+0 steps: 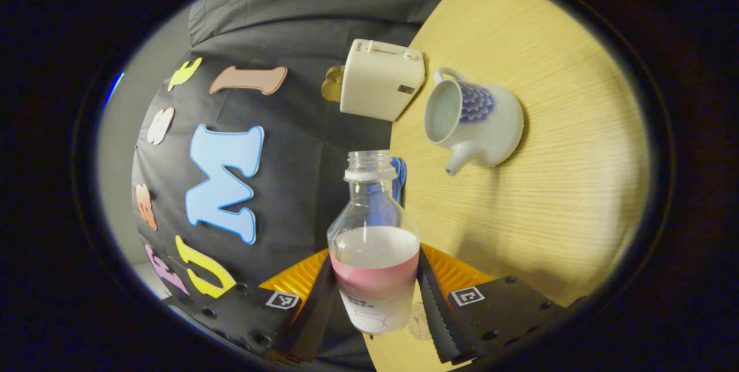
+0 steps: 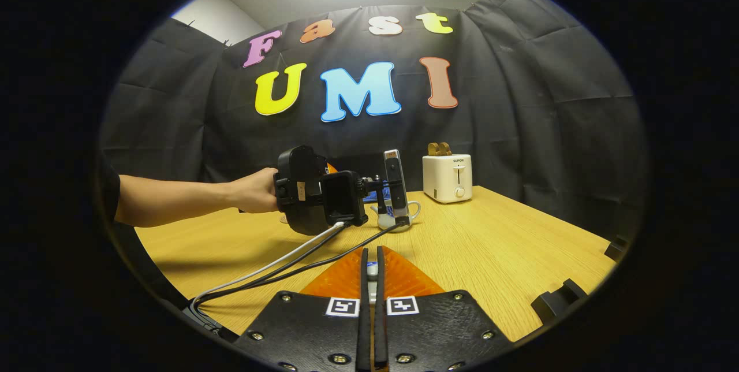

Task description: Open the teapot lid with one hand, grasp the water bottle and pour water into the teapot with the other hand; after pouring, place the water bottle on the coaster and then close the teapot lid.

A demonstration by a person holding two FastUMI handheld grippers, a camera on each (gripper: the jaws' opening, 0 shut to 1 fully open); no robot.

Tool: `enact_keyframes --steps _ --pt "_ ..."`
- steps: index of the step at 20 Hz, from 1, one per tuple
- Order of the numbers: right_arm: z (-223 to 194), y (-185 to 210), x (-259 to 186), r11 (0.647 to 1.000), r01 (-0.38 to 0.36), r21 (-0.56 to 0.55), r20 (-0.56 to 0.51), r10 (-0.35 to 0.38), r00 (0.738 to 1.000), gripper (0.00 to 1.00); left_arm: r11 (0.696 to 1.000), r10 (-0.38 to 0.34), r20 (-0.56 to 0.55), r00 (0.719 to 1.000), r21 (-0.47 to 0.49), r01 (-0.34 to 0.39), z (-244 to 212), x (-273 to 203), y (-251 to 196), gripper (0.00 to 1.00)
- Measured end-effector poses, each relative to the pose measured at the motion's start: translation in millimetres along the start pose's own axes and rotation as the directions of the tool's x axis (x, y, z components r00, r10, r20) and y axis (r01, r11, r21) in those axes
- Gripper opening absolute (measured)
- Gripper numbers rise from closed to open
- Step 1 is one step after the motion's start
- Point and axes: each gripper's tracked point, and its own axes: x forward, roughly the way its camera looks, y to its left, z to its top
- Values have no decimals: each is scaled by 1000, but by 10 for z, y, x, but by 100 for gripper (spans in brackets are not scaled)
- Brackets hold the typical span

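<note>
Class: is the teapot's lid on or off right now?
Off. In the left gripper view the teapot shows a bare round mouth with its pale inside visible; no lid sits on it.

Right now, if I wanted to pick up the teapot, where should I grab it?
Probably by the teapot's loop handle, coming from the toaster side, opposite the spout. The round body looks too wide and smooth for a tool to pinch, and its mouth is open.
</note>
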Motion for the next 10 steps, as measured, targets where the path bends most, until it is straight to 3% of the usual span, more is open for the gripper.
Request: enact_keyframes --steps 10 --pt "18 -7 -38 1000 0 -25 13 1 1000 3 972 -37 -31 999 230 43 162 115 17 87"
